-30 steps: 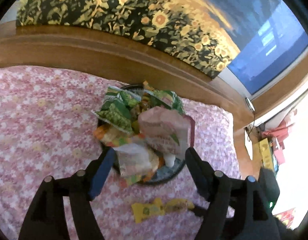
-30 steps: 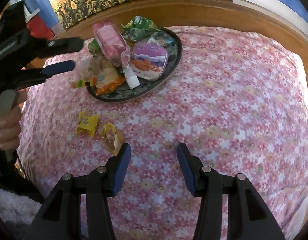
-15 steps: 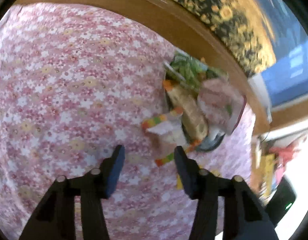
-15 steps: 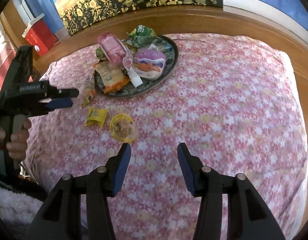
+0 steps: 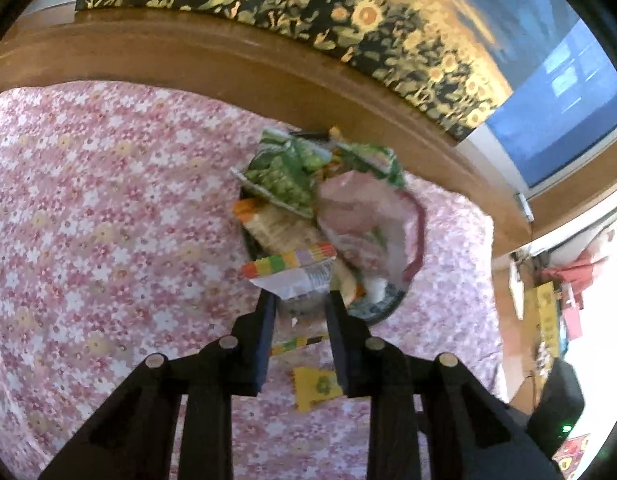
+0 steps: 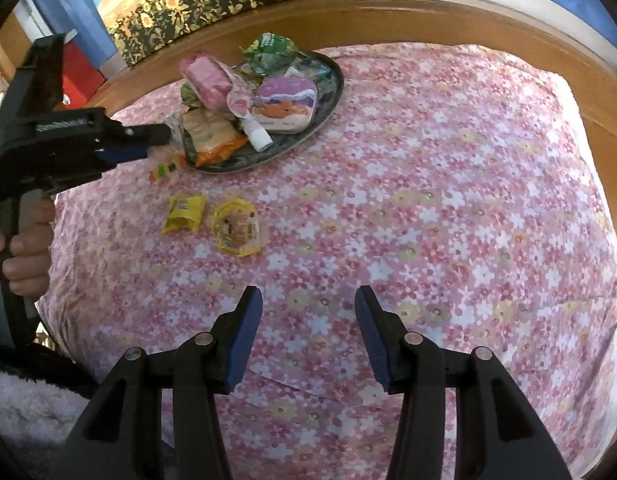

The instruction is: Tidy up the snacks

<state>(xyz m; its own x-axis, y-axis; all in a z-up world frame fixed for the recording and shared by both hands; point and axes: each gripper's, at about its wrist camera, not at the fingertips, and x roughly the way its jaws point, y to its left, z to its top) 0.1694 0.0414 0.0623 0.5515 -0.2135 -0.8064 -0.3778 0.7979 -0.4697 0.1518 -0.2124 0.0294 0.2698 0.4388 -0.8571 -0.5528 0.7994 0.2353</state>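
Striped-seal snack packet (image 5: 298, 276) pinched in left gripper (image 5: 300, 308) at plate (image 6: 328, 92) edge; looks light, crinkly, slippery film, so hold by the flat body. Right gripper (image 6: 308, 312) gapes wide, empty, over the floral cloth (image 6: 428, 220)

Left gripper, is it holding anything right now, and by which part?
The left gripper is shut on a clear snack packet with rainbow-striped ends, pinched across its middle near the plate's edge. The right gripper is open, holding nothing.
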